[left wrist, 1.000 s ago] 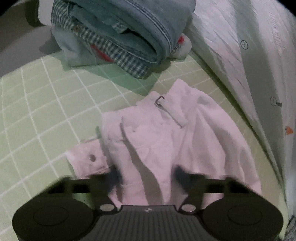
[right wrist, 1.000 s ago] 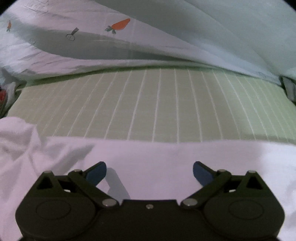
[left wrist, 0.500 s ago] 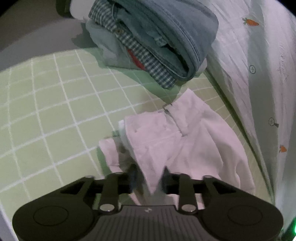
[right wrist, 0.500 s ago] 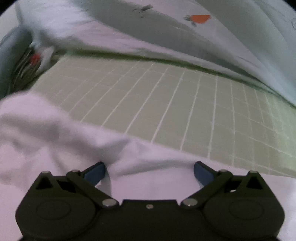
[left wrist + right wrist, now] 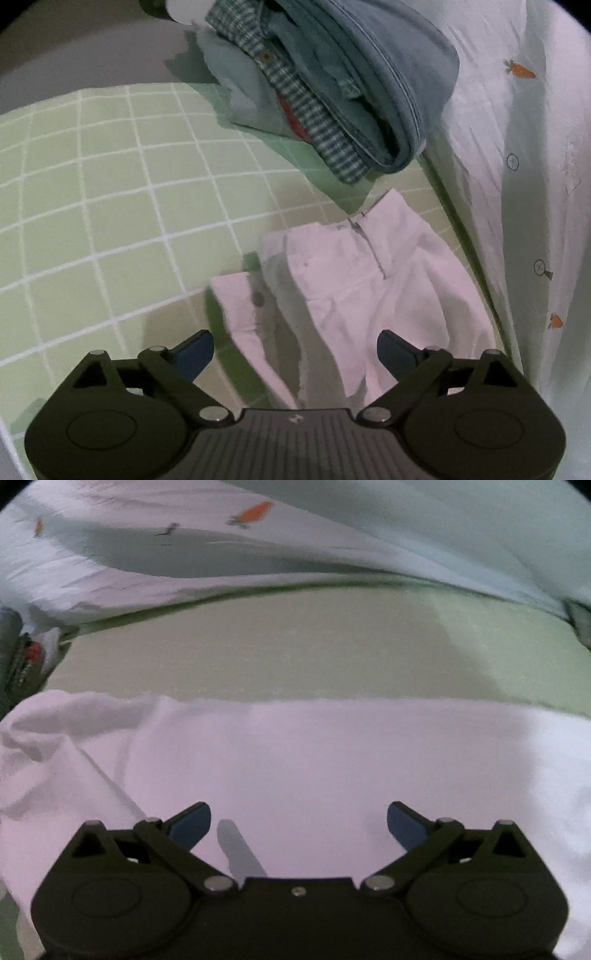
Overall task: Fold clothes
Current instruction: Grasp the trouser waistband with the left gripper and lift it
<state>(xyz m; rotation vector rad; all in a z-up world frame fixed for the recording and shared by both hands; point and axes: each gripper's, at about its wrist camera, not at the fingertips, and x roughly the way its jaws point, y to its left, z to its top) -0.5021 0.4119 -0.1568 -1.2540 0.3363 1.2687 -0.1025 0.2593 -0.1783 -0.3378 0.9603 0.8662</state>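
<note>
White trousers [image 5: 351,288] lie rumpled on the green checked sheet [image 5: 92,192], waistband and zip toward the pile of clothes. My left gripper [image 5: 295,350] is open just above the near edge of the waist, holding nothing. In the right wrist view the same white trousers [image 5: 332,760] spread flat across the lower frame. My right gripper [image 5: 299,821] is open over the cloth, touching nothing that I can see.
A stack of folded clothes [image 5: 332,85], denim on top of a checked shirt, stands beyond the trousers. A white quilt with carrot prints [image 5: 524,166] runs along the right; it also lies across the back in the right wrist view [image 5: 221,554].
My left gripper had shut on a fold of the trousers' waist half a second ago; it has now opened, let go and drawn back. The right gripper stayed open and swung over the cloth.
</note>
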